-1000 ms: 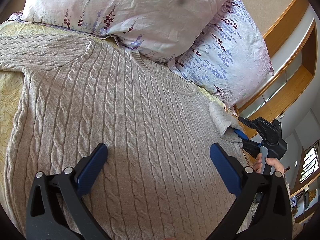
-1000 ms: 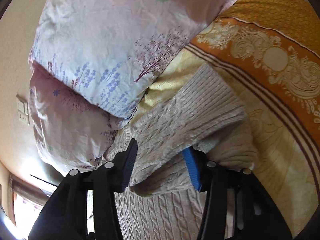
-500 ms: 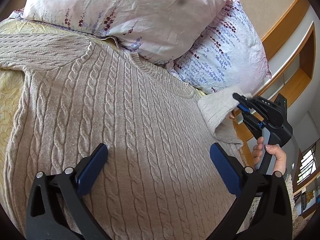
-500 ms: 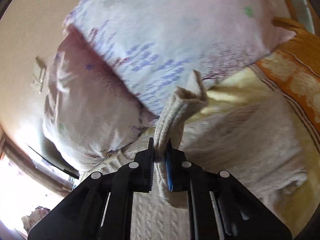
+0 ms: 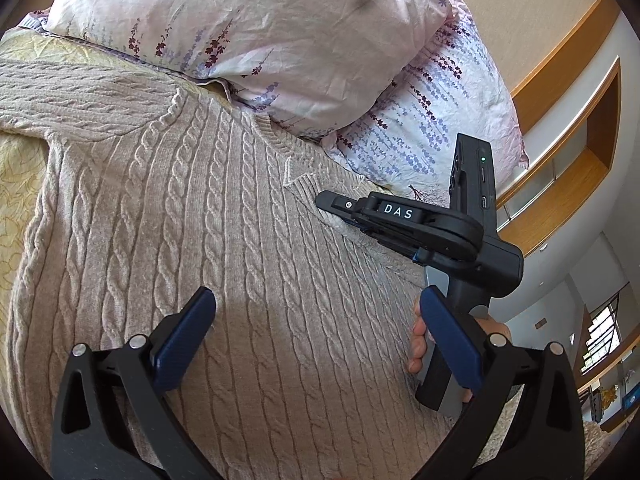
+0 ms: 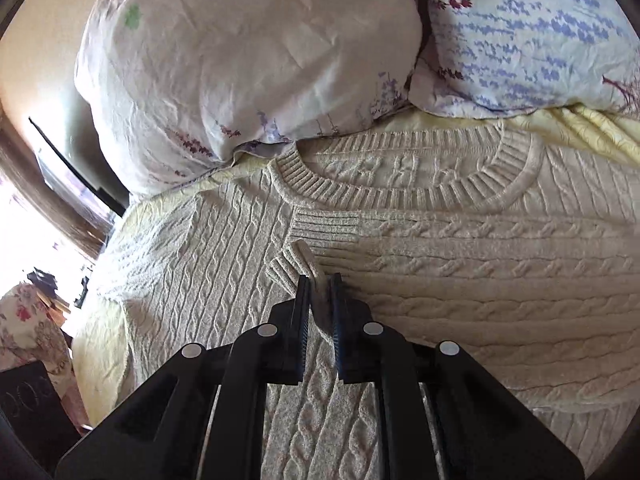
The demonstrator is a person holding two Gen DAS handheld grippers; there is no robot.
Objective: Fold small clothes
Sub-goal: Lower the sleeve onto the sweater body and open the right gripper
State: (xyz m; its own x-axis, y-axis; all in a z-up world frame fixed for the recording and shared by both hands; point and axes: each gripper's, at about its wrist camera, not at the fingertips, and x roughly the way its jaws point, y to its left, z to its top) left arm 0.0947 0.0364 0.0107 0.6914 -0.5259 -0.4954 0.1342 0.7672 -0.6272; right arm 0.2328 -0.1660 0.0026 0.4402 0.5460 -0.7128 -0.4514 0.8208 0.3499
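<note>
A beige cable-knit sweater [image 5: 192, 216] lies flat on the bed, its round collar [image 6: 400, 196] toward the pillows. My right gripper [image 6: 320, 280] is shut on the ribbed cuff of the sleeve [image 6: 298, 256], which is folded across the sweater's chest just below the collar. In the left wrist view the right gripper [image 5: 332, 205] reaches in from the right, low over the sweater. My left gripper [image 5: 316, 312] is open and empty, hovering above the sweater's lower body.
Two floral pillows [image 5: 256, 28] [image 5: 424, 120] lie at the head of the bed behind the collar. A yellow bedspread [image 5: 20, 168] shows around the sweater. Wooden shelving [image 5: 580, 152] stands on the wall at the right.
My right gripper closed on the sleeve cuff, lifted it off the bed's right side and carried it left across the chest. My left gripper stayed still and open.
</note>
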